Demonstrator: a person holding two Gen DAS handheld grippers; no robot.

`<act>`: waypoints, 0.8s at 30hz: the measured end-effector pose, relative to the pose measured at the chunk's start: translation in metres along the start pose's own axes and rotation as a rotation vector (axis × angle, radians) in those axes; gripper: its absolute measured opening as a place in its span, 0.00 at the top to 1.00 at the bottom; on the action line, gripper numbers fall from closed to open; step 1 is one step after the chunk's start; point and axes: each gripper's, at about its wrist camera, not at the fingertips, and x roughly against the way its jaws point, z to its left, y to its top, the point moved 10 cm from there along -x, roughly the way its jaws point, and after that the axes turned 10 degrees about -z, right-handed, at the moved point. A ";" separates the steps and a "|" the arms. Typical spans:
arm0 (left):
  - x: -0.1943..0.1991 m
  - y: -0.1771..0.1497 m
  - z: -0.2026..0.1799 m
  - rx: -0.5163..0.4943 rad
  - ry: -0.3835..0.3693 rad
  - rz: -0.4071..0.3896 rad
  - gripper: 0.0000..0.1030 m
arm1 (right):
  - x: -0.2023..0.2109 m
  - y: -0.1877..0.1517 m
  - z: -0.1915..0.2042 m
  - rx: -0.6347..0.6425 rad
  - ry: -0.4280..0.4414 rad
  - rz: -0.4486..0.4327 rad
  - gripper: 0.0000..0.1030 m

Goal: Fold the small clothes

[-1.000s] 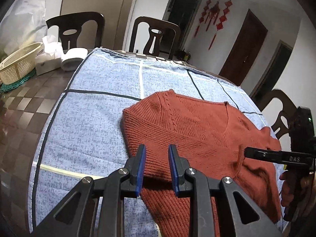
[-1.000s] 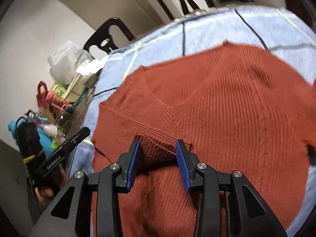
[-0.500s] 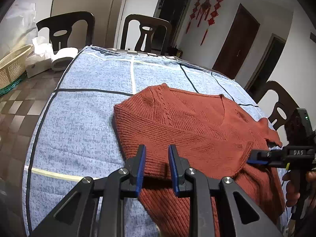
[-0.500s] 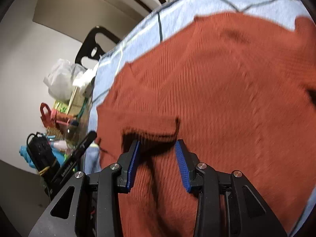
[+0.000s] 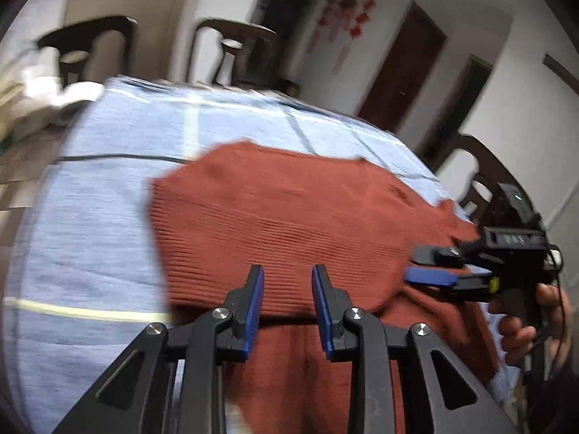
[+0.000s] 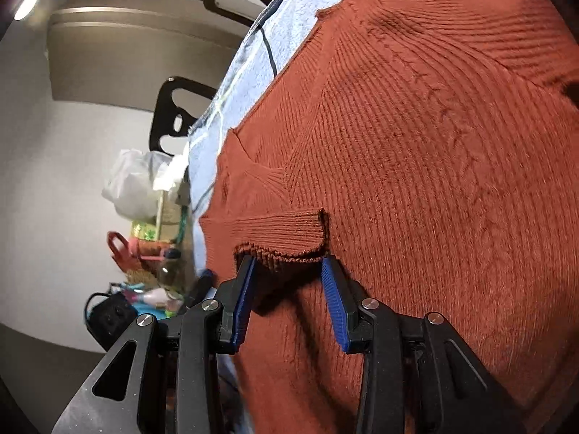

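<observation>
A rust-red knit sweater lies on the blue checked tablecloth, its near part folded back over itself. My left gripper is open and sits over the folded edge, with fabric between the jaws. My right gripper is open around a folded ribbed cuff of the sweater. The right gripper also shows in the left wrist view, at the sweater's right edge, held by a hand. The left wrist view is blurred.
Dark chairs stand around the table, one at the right. A tissue pack and roll sit at the table's left. In the right wrist view, a plastic bag and clutter lie past the cloth.
Both grippers have moved forward over the sweater, carrying its near edge and cuff further across the body. The right wrist view has tilted and come closer to the fabric.
</observation>
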 end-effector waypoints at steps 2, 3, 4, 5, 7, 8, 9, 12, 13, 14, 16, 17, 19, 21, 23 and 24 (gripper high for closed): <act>-0.014 -0.005 -0.023 -0.024 -0.050 0.036 0.71 | 0.011 0.002 -0.001 -0.039 0.024 -0.019 0.63; -0.021 -0.010 -0.034 -0.043 -0.065 0.055 0.71 | 0.016 0.005 -0.005 -0.057 0.024 -0.038 0.63; -0.026 -0.015 -0.045 -0.062 -0.090 0.077 0.71 | 0.020 0.008 -0.007 -0.067 0.019 -0.044 0.63; -0.030 -0.022 -0.055 -0.082 -0.113 0.100 0.71 | 0.018 0.008 -0.009 -0.075 0.015 -0.041 0.63; -0.030 -0.031 -0.071 -0.133 -0.140 0.113 0.71 | 0.010 0.003 -0.006 -0.065 0.008 -0.032 0.63; -0.029 -0.034 -0.076 -0.158 -0.143 0.111 0.71 | 0.008 0.001 -0.004 -0.052 0.002 -0.027 0.63; -0.026 -0.036 -0.077 -0.170 -0.142 0.110 0.71 | 0.005 -0.001 -0.001 -0.029 -0.005 -0.013 0.63; -0.013 -0.030 -0.070 -0.135 -0.139 0.094 0.71 | -0.006 -0.007 0.004 0.005 -0.021 0.005 0.63; -0.006 -0.024 -0.064 -0.126 -0.125 0.071 0.71 | -0.010 -0.007 0.008 0.036 -0.032 0.005 0.63; 0.000 -0.018 -0.055 -0.123 -0.102 0.048 0.71 | -0.012 -0.006 0.009 0.057 -0.039 0.004 0.63; 0.009 -0.005 -0.033 -0.118 -0.025 0.001 0.71 | -0.017 -0.004 0.012 0.118 -0.059 0.007 0.63; 0.012 0.002 -0.020 -0.107 0.010 -0.016 0.71 | -0.020 -0.002 0.016 0.149 -0.067 0.011 0.68; 0.016 0.015 0.003 -0.065 0.063 -0.041 0.71 | -0.025 0.001 0.022 0.233 -0.097 0.017 0.97; 0.022 0.027 0.020 -0.032 0.102 -0.075 0.71 | -0.030 0.007 0.039 0.313 -0.084 0.021 0.96; 0.025 0.037 0.030 -0.009 0.121 -0.103 0.71 | -0.029 0.015 0.054 0.365 -0.080 0.005 0.96; 0.026 0.041 0.033 0.002 0.127 -0.114 0.71 | -0.029 0.021 0.065 0.397 -0.066 -0.007 0.96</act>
